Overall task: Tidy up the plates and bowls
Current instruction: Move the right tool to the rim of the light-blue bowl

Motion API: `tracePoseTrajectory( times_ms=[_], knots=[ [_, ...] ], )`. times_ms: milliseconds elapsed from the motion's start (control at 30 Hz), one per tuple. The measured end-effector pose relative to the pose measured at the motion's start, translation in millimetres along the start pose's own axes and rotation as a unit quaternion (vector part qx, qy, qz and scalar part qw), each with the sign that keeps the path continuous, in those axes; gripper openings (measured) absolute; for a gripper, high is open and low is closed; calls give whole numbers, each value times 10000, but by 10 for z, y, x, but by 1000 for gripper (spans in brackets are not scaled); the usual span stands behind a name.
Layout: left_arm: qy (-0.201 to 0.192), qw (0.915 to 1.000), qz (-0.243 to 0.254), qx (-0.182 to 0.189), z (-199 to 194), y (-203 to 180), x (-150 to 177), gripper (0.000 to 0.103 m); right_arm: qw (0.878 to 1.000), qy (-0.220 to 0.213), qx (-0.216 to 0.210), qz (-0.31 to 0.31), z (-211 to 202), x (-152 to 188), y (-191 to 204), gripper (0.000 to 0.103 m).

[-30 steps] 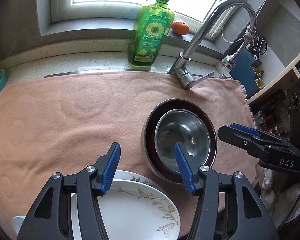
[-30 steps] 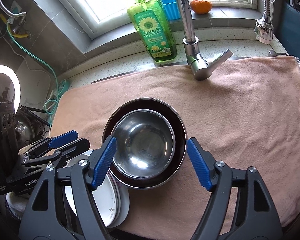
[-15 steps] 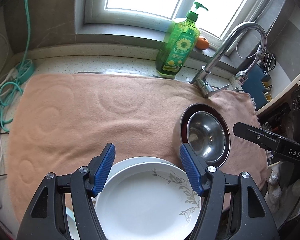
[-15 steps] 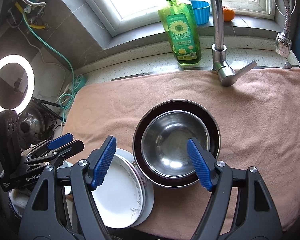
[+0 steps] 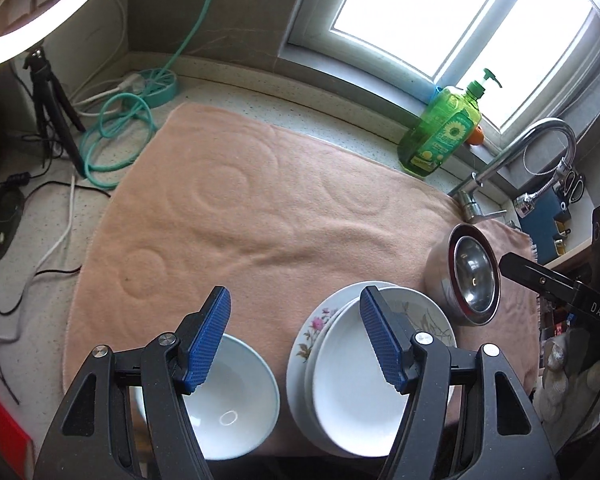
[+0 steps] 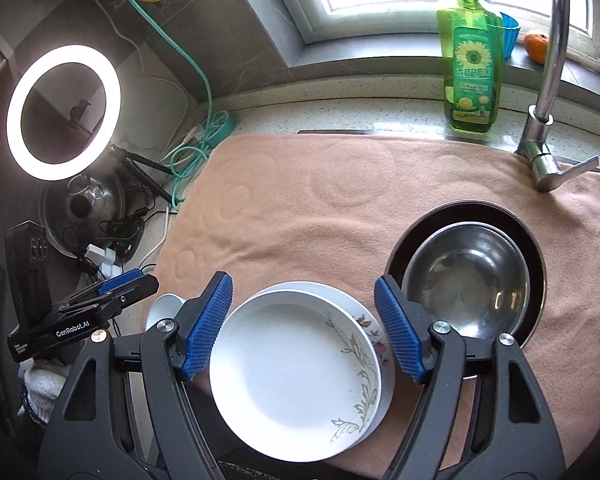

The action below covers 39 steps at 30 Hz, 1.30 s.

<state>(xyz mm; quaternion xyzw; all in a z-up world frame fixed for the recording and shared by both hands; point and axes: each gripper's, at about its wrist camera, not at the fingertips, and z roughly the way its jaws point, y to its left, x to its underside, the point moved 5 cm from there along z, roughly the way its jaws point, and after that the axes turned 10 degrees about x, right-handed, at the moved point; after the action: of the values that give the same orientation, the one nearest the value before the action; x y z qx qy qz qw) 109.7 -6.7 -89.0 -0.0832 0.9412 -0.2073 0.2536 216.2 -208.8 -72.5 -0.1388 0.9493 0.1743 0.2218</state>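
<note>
Your right gripper (image 6: 302, 330), its body lettered "DAS", stands open and empty over the stack of white floral plates (image 6: 296, 384); past its right finger the smaller steel bowl (image 6: 466, 280) sits nested inside the larger steel bowl (image 6: 532, 248). Your left gripper (image 5: 294, 338), marked "GenRobot.AI", has just been opening, nothing between its pads; the empty white bowl (image 5: 236, 404) lies under its left finger. All rest on the peach towel (image 5: 260, 216). The green sunflower-label dish soap bottle (image 6: 471, 64) stands beyond.

right tongs (image 6: 303, 330) open | over plate stack (image 6: 296, 384) | steel bowls (image 6: 466, 276) beside
</note>
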Motion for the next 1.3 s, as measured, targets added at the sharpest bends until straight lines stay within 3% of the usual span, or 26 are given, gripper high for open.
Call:
tracePoseTrajectory(
  times_ms=[400, 833, 1033, 1067, 1100, 1233, 1300],
  knots=[
    [-233, 9942, -1017, -280, -378, 761, 413, 67, 9932, 441, -484, -967, 351, 192, 862, 76],
    [-25, 9900, -1393, -231, -380, 1011, 846, 64, 9759, 944, -646, -1856, 730, 489, 1471, 76],
    [56, 9890, -1477, -89, -330, 1040, 949, 49, 9685, 1173, -637, -2100, 882, 589, 1590, 75],
    [87, 9889, -1479, -67, -316, 1037, 960, 45, 9678, 1191, -620, -2130, 905, 601, 1599, 71],
    [114, 9889, -1483, -45, -302, 1036, 973, 43, 9670, 1230, -621, -2145, 932, 615, 1607, 66],
    [151, 9880, -1535, 20, -267, 1048, 989, 37, 9650, 1359, -633, -2152, 1038, 655, 1625, 66],
    [169, 9878, -1545, 47, -255, 1053, 1000, 34, 9642, 1396, -611, -2170, 1089, 670, 1634, 52]
  ],
)
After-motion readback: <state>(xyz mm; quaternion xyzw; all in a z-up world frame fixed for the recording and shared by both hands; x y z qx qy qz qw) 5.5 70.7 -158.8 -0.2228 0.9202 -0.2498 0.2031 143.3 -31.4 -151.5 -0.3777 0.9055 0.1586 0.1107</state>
